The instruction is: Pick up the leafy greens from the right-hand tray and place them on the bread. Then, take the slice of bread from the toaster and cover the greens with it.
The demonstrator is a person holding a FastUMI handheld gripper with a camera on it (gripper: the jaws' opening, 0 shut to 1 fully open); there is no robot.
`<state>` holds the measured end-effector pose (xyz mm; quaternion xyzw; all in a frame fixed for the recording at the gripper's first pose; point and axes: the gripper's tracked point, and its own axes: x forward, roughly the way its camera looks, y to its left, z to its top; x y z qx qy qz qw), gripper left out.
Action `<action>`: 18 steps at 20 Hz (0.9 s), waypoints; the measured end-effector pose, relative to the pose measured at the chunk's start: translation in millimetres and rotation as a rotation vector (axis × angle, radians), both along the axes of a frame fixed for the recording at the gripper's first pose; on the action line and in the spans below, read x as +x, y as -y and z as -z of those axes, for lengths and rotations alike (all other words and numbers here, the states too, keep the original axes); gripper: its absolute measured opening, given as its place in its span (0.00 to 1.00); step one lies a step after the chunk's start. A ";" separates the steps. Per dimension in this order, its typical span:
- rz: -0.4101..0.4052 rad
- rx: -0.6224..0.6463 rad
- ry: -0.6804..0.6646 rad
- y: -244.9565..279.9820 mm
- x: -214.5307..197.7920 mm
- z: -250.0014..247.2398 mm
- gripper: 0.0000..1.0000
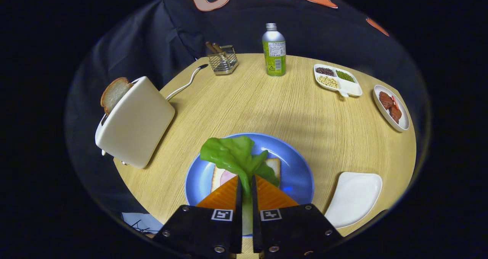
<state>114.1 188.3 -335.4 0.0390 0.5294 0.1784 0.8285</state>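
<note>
Hand-held gripper (246, 183) pinching leafy greens (233, 156), seemingly just above bread (273, 163).

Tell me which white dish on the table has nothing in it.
The plain white tray beside the blue plate; the divided dish holds beans, the oval dish reddish pieces.

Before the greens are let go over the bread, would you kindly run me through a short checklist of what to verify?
1. Gripper jaws pinched on the leafy greens: ok.
2. Greens over the bread on the blue plate: ok.
3. Greens resting on the bread: cannot tell.
4. White tray to the right already emptied: ok.
5. Second slice standing up out of the toaster, ready to take: ok.
</note>
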 end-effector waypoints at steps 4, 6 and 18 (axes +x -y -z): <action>-0.006 0.013 -0.022 -11.6 -4.7 2.5 0.21; -0.010 0.028 -0.033 -14.3 -6.4 0.6 0.32; 0.014 0.011 0.071 -28.5 11.7 -75.1 0.72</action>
